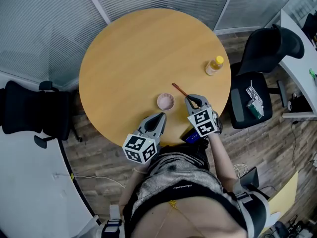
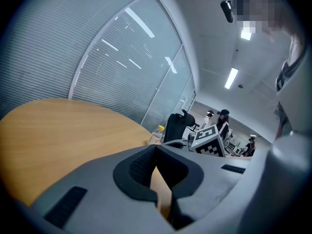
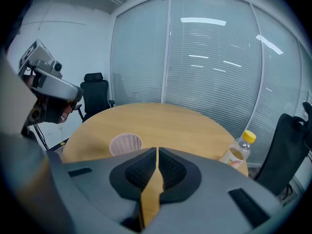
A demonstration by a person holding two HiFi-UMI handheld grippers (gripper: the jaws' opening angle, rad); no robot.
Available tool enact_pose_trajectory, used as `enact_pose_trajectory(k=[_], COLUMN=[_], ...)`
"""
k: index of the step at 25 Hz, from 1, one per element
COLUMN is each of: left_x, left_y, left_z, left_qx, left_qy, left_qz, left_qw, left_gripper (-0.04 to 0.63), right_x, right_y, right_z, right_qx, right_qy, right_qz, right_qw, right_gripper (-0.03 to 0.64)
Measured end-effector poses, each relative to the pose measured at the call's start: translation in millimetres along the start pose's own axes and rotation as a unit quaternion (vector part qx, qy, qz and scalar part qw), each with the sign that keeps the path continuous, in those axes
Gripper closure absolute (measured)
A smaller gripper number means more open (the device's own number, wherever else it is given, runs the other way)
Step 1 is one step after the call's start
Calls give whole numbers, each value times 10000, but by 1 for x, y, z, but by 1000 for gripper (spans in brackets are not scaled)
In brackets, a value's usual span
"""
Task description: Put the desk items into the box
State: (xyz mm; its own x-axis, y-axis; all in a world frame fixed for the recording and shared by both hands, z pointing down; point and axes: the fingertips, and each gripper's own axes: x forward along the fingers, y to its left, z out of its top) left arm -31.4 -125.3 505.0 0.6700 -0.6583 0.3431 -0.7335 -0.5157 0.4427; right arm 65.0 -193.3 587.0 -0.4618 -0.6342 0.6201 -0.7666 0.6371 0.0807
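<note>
On the round wooden table (image 1: 133,58) stand a pink ribbed cup (image 1: 165,101) (image 3: 126,144) and, near the right rim, a small bottle with a yellow cap (image 1: 214,66) (image 3: 237,151). A thin reddish-brown stick (image 1: 178,89) lies just beyond the cup. My right gripper (image 1: 191,99) (image 3: 157,152) hovers at the stick's near end, jaws shut, with nothing showing between them. My left gripper (image 1: 160,116) (image 2: 156,150) sits near the front edge just below the cup, also shut and empty. Part of a blue object (image 1: 192,135) shows under the right gripper at the table edge.
A black office chair (image 1: 265,48) with items on its seat (image 1: 254,103) stands at the table's right. Another black chair (image 1: 34,115) is at the left. A white desk (image 1: 299,38) runs along the far right. Glass walls with blinds lie behind.
</note>
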Motion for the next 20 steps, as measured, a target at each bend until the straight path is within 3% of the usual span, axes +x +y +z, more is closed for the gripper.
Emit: enact_pose_trajectory(k=[20], left_x=[8], left_y=[0], left_z=[-7], left_qx=[-42], left_qy=[210], left_qz=[-130], left_qw=[9997], left_gripper=[577], right_x=[41], right_y=[-14], right_z=[-43], right_qx=[67], right_qy=[837], right_qz=[123], right_qw=[9964], right_gripper=[589])
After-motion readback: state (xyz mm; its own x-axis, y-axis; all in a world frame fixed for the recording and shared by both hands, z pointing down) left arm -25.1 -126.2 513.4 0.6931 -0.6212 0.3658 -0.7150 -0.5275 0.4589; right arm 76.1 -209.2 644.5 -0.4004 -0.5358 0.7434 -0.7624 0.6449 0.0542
